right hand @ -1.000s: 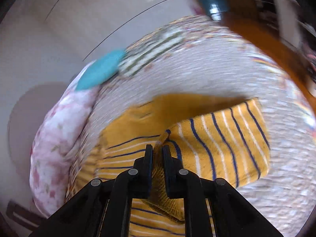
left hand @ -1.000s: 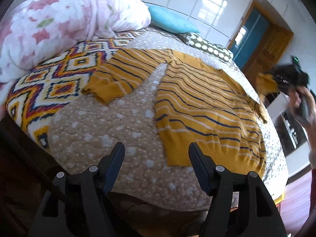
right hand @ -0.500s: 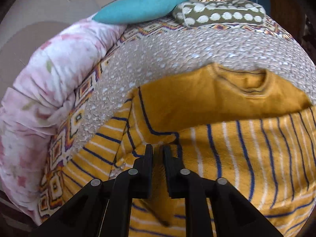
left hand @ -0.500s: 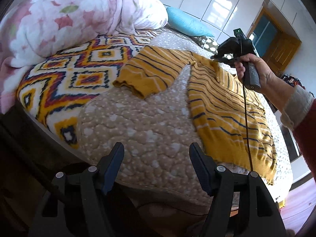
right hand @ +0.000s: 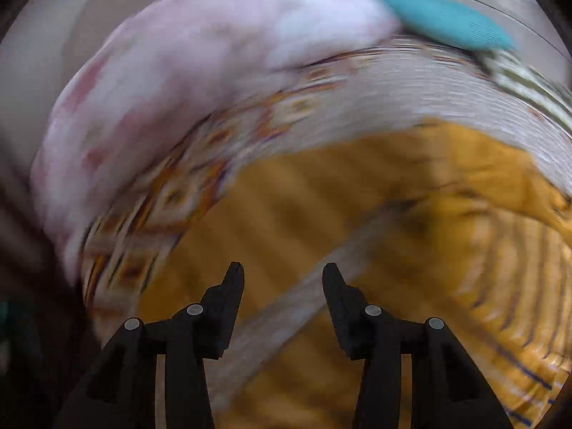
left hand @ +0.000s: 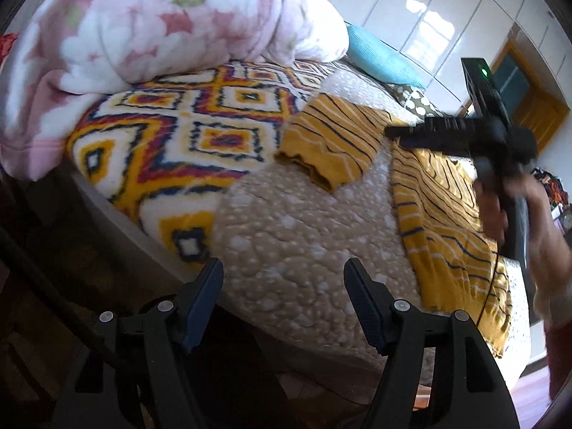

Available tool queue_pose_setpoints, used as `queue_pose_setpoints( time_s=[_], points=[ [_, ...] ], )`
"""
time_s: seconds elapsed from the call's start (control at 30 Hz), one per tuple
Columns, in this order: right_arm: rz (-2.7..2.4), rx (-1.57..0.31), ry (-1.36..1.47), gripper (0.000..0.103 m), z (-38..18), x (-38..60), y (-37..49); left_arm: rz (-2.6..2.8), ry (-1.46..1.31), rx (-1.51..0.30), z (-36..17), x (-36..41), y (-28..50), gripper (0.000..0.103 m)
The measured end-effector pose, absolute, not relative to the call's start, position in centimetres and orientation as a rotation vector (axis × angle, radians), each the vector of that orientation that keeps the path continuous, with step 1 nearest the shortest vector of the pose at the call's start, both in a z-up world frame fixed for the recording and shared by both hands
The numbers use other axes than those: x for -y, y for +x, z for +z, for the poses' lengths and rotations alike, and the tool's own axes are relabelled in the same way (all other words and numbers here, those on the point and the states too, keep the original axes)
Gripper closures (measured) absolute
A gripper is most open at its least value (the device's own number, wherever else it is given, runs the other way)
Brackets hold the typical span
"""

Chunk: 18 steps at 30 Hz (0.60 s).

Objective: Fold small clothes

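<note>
A mustard-yellow sweater with navy and white stripes lies flat on the bed, its left sleeve stretched out toward the patterned blanket. My left gripper is open and empty, low over the near edge of the bed, short of the sweater. My right gripper is open and empty above the sweater, which is blurred in the right wrist view. In the left wrist view the right gripper hovers over the sweater's upper body, held in a hand.
A beige dotted quilt covers the bed. A patterned orange, white and navy blanket lies at left. A pink floral duvet is piled behind it. A teal pillow and a spotted pillow lie at the far end.
My right gripper has let go of the sweater's folded-over right side and opened, swinging left over the sweater. My left gripper has drifted slightly left and stays open.
</note>
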State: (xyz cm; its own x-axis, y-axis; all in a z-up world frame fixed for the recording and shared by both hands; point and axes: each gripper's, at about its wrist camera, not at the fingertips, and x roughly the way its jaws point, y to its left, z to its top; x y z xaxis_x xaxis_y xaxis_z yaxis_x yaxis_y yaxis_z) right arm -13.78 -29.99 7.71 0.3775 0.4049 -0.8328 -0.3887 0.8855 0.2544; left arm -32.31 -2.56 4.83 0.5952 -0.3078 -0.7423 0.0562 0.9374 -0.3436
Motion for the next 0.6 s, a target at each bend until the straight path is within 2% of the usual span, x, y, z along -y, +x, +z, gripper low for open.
queue_pose_setpoints(
  time_s=[0.13, 0.23, 0.47, 0.53, 0.57, 0.6],
  points=[
    [0.591, -1.051, -0.041, 0.047, 7.0, 26.7, -17.5, -0.216, -0.307, -0.904, 5.1, 2.1, -32.7, 0.034],
    [0.602, -0.983, -0.269, 0.037, 6.5, 23.7, -20.6, -0.227, -0.292, -0.895, 5.3, 2.3, -33.0, 0.034],
    [0.553, -0.862, -0.574, 0.037, 3.9, 18.9, -22.9, -0.246, -0.304, -0.899, 5.3, 2.5, -33.4, 0.034],
    [0.535, -0.879, -0.563, 0.062, 3.7, 18.4, -22.2, -0.251, -0.308, -0.902, 5.3, 2.6, -33.4, 0.034],
    [0.540, -0.904, -0.530, 0.089, 3.7, 18.4, -21.7, -0.251, -0.308, -0.903, 5.3, 2.7, -33.4, 0.034],
    [0.520, -0.908, -0.493, 0.091, 4.2, 18.7, -21.3, -0.253, -0.307, -0.903, 5.4, 2.8, -33.4, 0.034]
  ],
)
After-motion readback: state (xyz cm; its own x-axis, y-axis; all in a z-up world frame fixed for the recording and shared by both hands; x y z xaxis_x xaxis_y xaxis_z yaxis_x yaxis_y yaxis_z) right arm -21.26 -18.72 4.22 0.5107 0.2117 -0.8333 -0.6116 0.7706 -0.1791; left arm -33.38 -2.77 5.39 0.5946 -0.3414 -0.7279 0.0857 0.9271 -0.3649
